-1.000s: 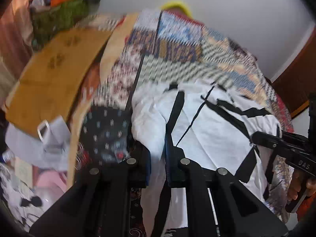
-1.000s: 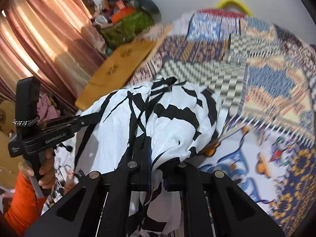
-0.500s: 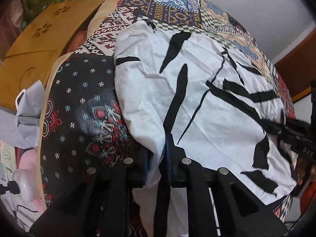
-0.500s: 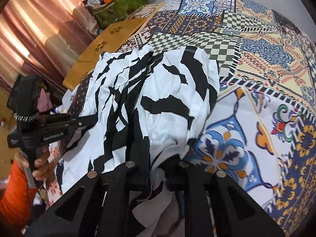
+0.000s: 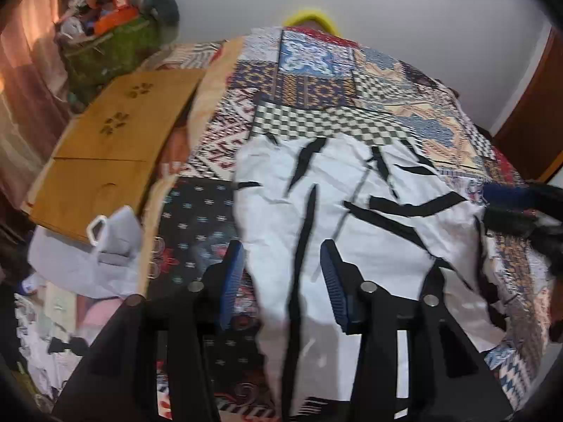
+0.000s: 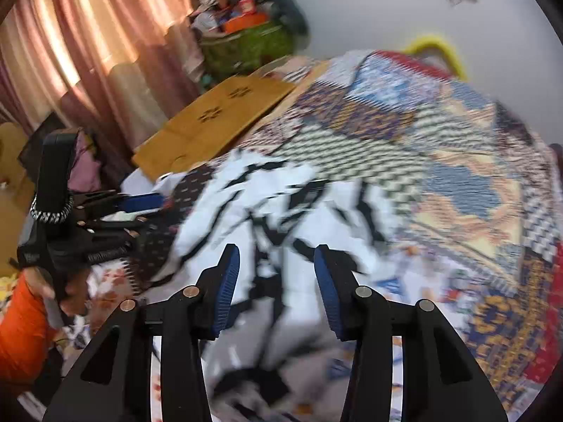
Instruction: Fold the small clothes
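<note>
Spread out now instead of hanging bunched, the white garment with black streaks (image 5: 352, 218) is lying on the patchwork bedspread (image 5: 369, 81). Both the left gripper (image 5: 281, 274) and the right gripper (image 6: 278, 277) have just been opening, partway apart and gripping nothing. Folding is seemingly only beginning; creases remain.

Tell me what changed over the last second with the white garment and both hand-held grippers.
Both let go: the left hand-held gripper and right hand-held gripper have just been opening, pads clear of the black-and-white garment, which now lies spread on the patchwork bedspread instead of hanging bunched. The wooden board stayed put.
</note>
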`<state>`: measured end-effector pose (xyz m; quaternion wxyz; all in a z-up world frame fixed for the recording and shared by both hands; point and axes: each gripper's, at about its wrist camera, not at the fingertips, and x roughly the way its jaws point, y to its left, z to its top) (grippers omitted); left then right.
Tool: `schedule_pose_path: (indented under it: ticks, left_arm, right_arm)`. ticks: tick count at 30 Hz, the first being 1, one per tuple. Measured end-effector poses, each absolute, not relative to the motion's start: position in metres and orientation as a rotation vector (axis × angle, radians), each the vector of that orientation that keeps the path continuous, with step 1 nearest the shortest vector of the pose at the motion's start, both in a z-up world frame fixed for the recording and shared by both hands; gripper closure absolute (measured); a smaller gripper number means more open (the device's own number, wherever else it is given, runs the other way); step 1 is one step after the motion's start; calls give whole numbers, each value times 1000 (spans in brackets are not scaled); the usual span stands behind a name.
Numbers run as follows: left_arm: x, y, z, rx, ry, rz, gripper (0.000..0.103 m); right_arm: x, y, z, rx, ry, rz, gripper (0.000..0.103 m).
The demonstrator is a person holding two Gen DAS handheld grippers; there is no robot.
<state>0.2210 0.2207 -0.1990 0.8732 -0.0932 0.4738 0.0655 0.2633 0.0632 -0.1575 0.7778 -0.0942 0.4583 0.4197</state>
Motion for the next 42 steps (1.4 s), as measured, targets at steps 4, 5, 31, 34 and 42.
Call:
schedule_pose_path:
  ticks: [4,5,31,34,42]
  left_arm:
    - [232,211,-225,-203,1053,104,58]
    - [236,208,-234,-201,1080,95,58]
    - [156,200,-205,-118,1010,198,57]
    - [139,200,-161,-154,893,236,57]
    - [89,168,-59,-136,601,238,57]
  right_arm:
    - [267,95,-194,-275,1067,920,62]
    - [267,100,-204,-298,1090,913,63]
    - [195,24,-162,-383,924,839,62]
    - [183,13,-129,-308,839,839,62]
    - [135,-7,-52,-158,599,848,62]
